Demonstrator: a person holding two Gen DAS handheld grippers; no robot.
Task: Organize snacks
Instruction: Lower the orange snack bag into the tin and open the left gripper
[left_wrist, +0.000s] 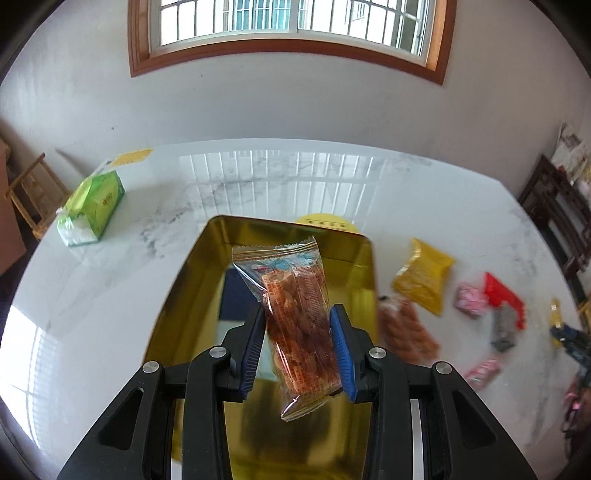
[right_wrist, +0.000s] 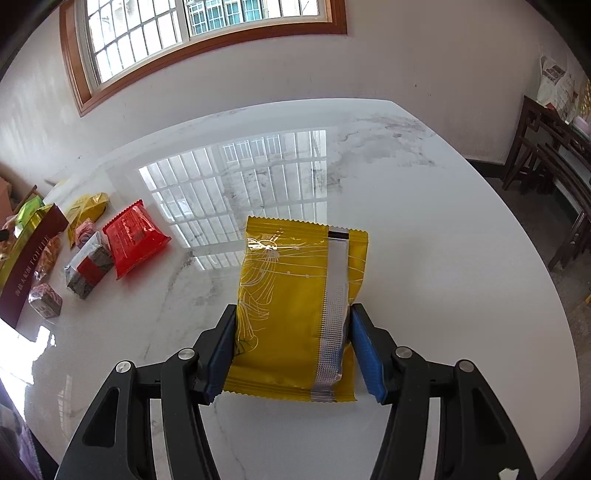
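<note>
My left gripper (left_wrist: 297, 350) is shut on a clear packet of orange-brown snacks (left_wrist: 295, 317), holding it in the air above the open gold tin (left_wrist: 192, 295). My right gripper (right_wrist: 291, 354) is shut on a yellow foil packet (right_wrist: 291, 306) with a silver seam, held over the white marble table (right_wrist: 424, 240). To the right of the tin lie a yellow packet (left_wrist: 423, 280), an orange snack packet (left_wrist: 406, 332), a red packet (left_wrist: 504, 299) and pink sweets (left_wrist: 471, 299). The right wrist view shows these snacks at the far left, among them the red packet (right_wrist: 135, 236).
A green tissue pack (left_wrist: 92, 210) lies at the table's far left. A yellow round label (left_wrist: 327, 221) sits behind the tin. The tin's maroon side (right_wrist: 29, 266) shows at the left edge. Dark wooden chairs (right_wrist: 554, 173) stand at the right, beyond the table's edge.
</note>
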